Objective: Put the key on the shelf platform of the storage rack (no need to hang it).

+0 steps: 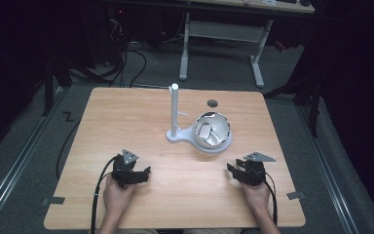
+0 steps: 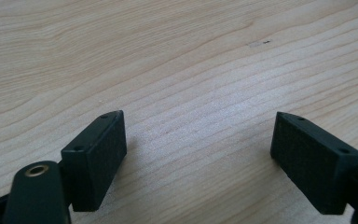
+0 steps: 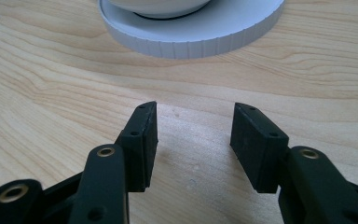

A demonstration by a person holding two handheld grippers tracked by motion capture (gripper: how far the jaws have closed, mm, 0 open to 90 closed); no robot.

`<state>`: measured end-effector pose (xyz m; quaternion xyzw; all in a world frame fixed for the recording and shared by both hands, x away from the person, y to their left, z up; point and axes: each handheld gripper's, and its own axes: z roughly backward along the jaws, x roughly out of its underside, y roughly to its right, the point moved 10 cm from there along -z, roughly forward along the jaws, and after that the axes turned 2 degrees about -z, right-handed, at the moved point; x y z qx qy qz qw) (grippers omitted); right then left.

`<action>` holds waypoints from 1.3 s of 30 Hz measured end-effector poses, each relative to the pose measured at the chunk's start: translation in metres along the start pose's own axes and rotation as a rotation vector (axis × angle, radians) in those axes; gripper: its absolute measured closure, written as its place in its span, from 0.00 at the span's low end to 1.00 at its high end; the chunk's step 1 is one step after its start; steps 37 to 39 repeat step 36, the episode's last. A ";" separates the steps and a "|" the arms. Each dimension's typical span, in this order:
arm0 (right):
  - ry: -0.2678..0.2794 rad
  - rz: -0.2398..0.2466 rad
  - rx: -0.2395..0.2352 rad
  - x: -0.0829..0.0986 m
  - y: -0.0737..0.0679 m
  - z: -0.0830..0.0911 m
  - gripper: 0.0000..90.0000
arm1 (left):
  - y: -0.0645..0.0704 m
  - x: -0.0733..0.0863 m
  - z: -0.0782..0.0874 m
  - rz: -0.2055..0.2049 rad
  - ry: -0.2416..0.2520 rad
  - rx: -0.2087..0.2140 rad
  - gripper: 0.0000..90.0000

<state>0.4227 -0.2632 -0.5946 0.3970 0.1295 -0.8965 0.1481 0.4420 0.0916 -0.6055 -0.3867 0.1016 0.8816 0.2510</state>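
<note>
Bowl [image 1: 213, 130] and its white stand [image 1: 179, 135] sit at the middle of the counter [image 1: 126, 117], well apart from both grippers, which we hold near the counter's near edge. Our left gripper [image 1: 143, 174] rests low over bare wood at the near left, its jaws spread wide with nothing between them; the left gripper view shows the same gap [image 2: 198, 154] over plain wood grain. Our right gripper [image 1: 233, 171] rests at the near right, jaws parted to a narrower gap and likewise empty; in the right gripper view [image 3: 195, 140] it points toward the ribbed round rim of the stand's base [image 3: 191, 42], which lies ahead of the jaws without touching them. Outward from the grippers, the bowl sits on the round base, and small pale items lie inside it; we cannot tell what they are. A white upright post [image 1: 174, 109] rises from the stand just left of the bowl. A dark round hole [image 1: 212, 103] marks the counter beyond the bowl.
</note>
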 end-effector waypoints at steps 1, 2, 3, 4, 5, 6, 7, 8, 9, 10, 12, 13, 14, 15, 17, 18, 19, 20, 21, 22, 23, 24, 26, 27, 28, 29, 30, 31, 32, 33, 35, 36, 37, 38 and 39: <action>-0.002 -0.004 0.001 0.000 0.000 0.000 0.57 | 0.000 0.000 0.000 0.000 0.000 0.000 0.21; -0.003 -0.004 0.003 0.000 0.000 0.000 0.57 | 0.000 0.000 0.000 0.001 0.000 0.000 0.21; -0.003 0.001 0.006 0.000 0.000 -0.001 0.57 | 0.000 0.000 0.000 0.002 0.001 0.000 0.21; -0.003 0.005 0.007 0.000 0.001 -0.001 0.57 | 0.000 0.000 0.000 0.001 0.000 0.000 0.21; -0.006 0.004 0.008 0.001 0.001 -0.001 0.57 | 0.000 0.000 0.000 0.001 0.000 0.000 0.21; -0.007 0.003 0.010 0.001 0.001 -0.002 0.57 | 0.000 0.000 0.000 0.001 0.000 0.000 0.21; -0.008 0.002 0.010 0.001 0.001 -0.002 0.57 | 0.000 0.000 0.000 0.001 0.000 0.000 0.21; -0.012 0.002 0.012 0.001 0.002 -0.002 0.57 | 0.000 0.000 0.000 0.001 0.000 0.000 0.21; -0.015 0.003 0.012 0.001 0.002 -0.002 0.57 | 0.000 0.000 0.000 0.001 0.000 0.000 0.21; -0.015 0.004 0.013 0.002 0.003 -0.002 0.56 | 0.000 0.000 0.000 0.002 0.000 0.000 0.21; -0.019 0.008 0.020 0.002 0.002 -0.002 0.56 | 0.000 0.000 0.000 0.000 0.000 0.000 0.21; -0.021 0.016 0.025 0.002 0.002 -0.002 0.56 | 0.000 0.000 0.000 0.001 0.000 0.000 0.21; -0.022 0.022 0.030 0.002 0.001 -0.002 0.55 | 0.000 0.000 0.000 0.001 0.000 0.000 0.21; -0.023 0.033 0.035 0.002 0.001 -0.003 0.55 | 0.000 0.000 0.000 0.002 0.001 0.000 0.21; -0.025 0.038 0.041 0.002 0.001 -0.003 0.54 | 0.000 0.000 0.000 0.002 0.001 0.000 0.21; -0.026 0.041 0.044 0.002 0.001 -0.003 0.54 | 0.000 0.000 0.000 0.002 0.001 0.000 0.21; -0.027 0.046 0.048 0.002 0.001 -0.003 0.53 | 0.000 0.000 0.000 0.001 0.000 0.000 0.21; -0.029 0.057 0.055 0.003 0.000 -0.003 0.53 | 0.000 0.000 0.000 0.002 0.001 0.000 0.21; -0.033 0.073 0.070 0.003 -0.001 -0.004 0.52 | 0.000 0.000 0.000 0.002 0.000 0.000 0.21; -0.032 0.089 0.079 0.003 -0.001 -0.005 0.51 | 0.000 0.000 0.000 0.002 0.000 0.001 0.21; -0.035 0.082 0.079 0.002 -0.001 -0.005 0.50 | 0.000 0.000 0.000 0.002 0.000 0.001 0.21; -0.036 0.076 0.074 0.002 -0.001 -0.005 0.49 | 0.000 0.000 0.000 0.002 0.000 0.001 0.21; -0.037 0.080 0.078 0.002 -0.001 -0.006 0.49 | 0.000 0.000 0.000 0.001 0.000 0.000 0.21; -0.037 0.079 0.077 0.002 -0.001 -0.006 0.49 | 0.000 0.000 0.000 0.001 0.000 0.001 0.21; -0.037 0.080 0.077 0.002 -0.001 -0.006 0.49 | 0.000 0.000 0.000 0.000 0.000 0.000 0.21; -0.037 0.079 0.077 0.002 -0.001 -0.006 0.49 | 0.000 0.000 0.000 0.000 0.000 0.000 0.21; -0.036 0.081 0.077 0.002 -0.001 -0.006 0.49 | 0.000 0.000 0.000 0.001 0.000 0.001 0.21; -0.036 0.081 0.077 0.002 -0.001 -0.006 0.49 | 0.000 0.000 0.000 0.001 0.000 0.001 0.21; -0.036 0.081 0.077 0.002 -0.001 -0.006 0.49 | 0.000 0.000 0.000 0.000 0.000 0.001 0.21; -0.036 0.081 0.077 0.002 -0.001 -0.006 0.48 | 0.000 0.000 0.000 0.001 0.000 0.000 0.21; -0.036 0.081 0.077 0.002 -0.001 -0.006 0.48 | 0.000 0.000 0.000 -0.001 0.000 0.000 0.21; -0.036 0.081 0.077 0.002 -0.001 -0.006 0.48 | 0.000 0.000 0.000 -0.001 0.000 0.000 0.21; -0.036 0.081 0.077 0.002 -0.001 -0.006 0.48 | 0.000 0.000 0.000 -0.001 0.000 0.000 0.21; -0.036 0.081 0.077 0.002 -0.001 -0.006 0.48 | 0.000 0.000 0.000 -0.001 0.000 0.000 0.21; -0.036 0.081 0.077 0.002 -0.001 -0.006 0.48 | 0.000 0.000 0.000 -0.001 0.000 0.000 0.21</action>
